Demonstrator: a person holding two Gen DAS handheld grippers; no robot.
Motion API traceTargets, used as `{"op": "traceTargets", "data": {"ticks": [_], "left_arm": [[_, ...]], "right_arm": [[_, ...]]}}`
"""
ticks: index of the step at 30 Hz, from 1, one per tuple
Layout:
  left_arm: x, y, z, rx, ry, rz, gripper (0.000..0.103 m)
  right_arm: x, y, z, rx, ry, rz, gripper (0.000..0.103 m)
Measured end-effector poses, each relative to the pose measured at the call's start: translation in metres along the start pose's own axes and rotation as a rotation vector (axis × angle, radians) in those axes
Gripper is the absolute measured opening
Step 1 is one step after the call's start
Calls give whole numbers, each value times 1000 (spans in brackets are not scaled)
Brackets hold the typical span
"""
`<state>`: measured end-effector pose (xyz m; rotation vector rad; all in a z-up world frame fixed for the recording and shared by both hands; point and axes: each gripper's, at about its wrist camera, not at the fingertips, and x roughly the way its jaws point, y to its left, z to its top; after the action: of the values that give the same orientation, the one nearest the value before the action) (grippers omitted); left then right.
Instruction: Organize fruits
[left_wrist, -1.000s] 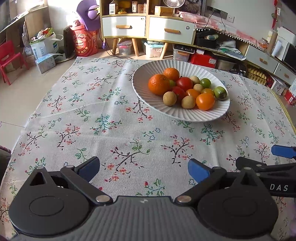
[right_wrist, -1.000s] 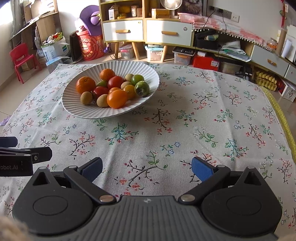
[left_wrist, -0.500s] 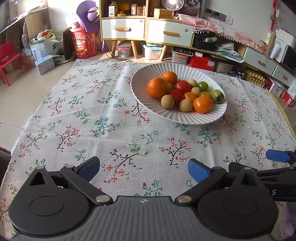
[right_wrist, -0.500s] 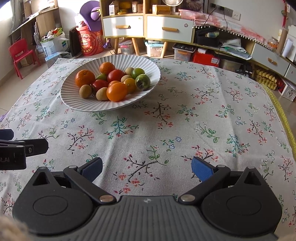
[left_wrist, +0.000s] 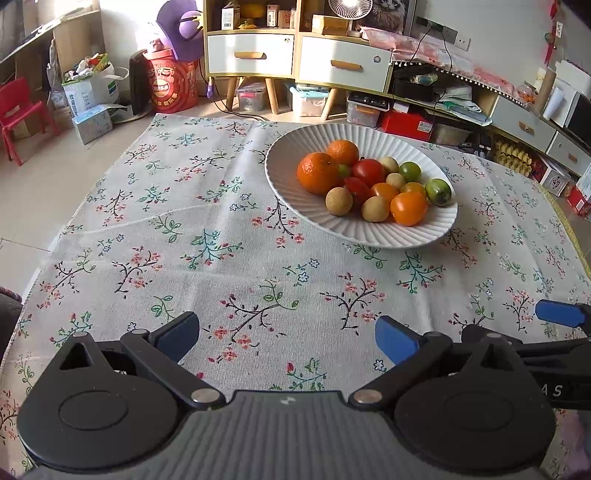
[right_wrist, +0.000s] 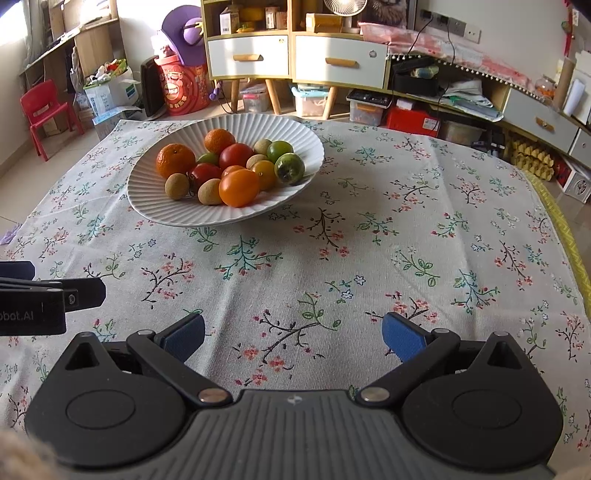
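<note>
A white ribbed plate (left_wrist: 288, 192) (right_wrist: 155, 206) stands on the floral tablecloth, far from both grippers. It holds several fruits: two oranges (left_wrist: 317, 172) (right_wrist: 175, 160), red tomatoes (left_wrist: 368, 171) (right_wrist: 236, 155), an orange tomato (left_wrist: 409, 208) (right_wrist: 239, 187), green limes (left_wrist: 438, 191) (right_wrist: 289, 168) and small tan round fruits (left_wrist: 338, 201) (right_wrist: 177, 185). My left gripper (left_wrist: 286, 338) is open and empty near the table's front edge. My right gripper (right_wrist: 293, 336) is open and empty beside it; its fingers (left_wrist: 559, 314) show at the left wrist view's right edge.
The floral tablecloth (left_wrist: 221, 258) (right_wrist: 406, 240) covers the table. Behind the table stand white-drawer cabinets (left_wrist: 295, 59), a red drum (left_wrist: 170, 86), storage boxes on the floor, and a red chair (right_wrist: 44, 110) at far left.
Both grippers have drawn back slightly and risen; the plate sits a little farther off in both views. Both stay open and empty.
</note>
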<state>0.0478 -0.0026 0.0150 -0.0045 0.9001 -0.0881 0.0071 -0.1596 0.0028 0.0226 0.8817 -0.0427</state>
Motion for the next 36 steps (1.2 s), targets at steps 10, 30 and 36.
{"op": "traceTargets", "data": {"ticks": [10,30,36], "left_arm": [[0,1,0,-9,3,4,95],[-2,-1,-1,1,-6,10,95],[-2,-2,-2,3,-6,8,95]], "right_arm": [[-8,2,3,4,-29,3,102],[-14,1,8,11,-64,14,102],[-13,-1,8,15,-63,11,102]]}}
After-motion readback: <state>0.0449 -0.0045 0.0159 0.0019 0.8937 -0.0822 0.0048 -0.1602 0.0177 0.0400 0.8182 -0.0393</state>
